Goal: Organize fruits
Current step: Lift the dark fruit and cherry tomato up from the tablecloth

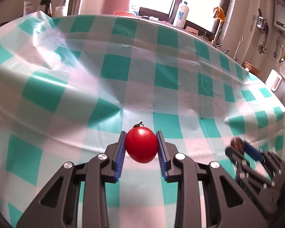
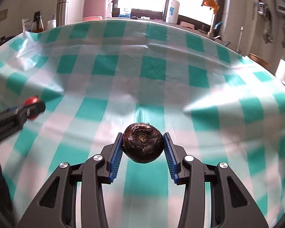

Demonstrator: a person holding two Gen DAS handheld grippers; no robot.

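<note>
- The left hand-held gripper [image 1: 141, 145] is closed on a small red tomato [image 1: 141, 145], its blue ribbed pads [image 1: 120, 157] pressing the two sides at the widest part. The tomato sits right at the fingertips, stem pointing away, lifted clear of the bench [image 1: 123, 72].
- The tomato looks light, smooth and thin-skinned; I judge it slippery and easy to bruise, so a gentle squeeze across the middle suits it best.
- The right hand-held gripper [image 2: 143, 145] is clamped on a dark brown, flattened round fruit [image 2: 143, 144], perhaps a water chestnut, caught edge to edge between the pads [image 2: 115, 159], flat face toward the camera.
- That fruit seems firm and light with a rough skin, so less likely to slip; holding it across its rim looks sound.
- Both fruits hang above the green-and-white checked cloth [image 2: 152, 70] covering the bench, well apart from each other; no bowl or tray shows nearby.
</note>
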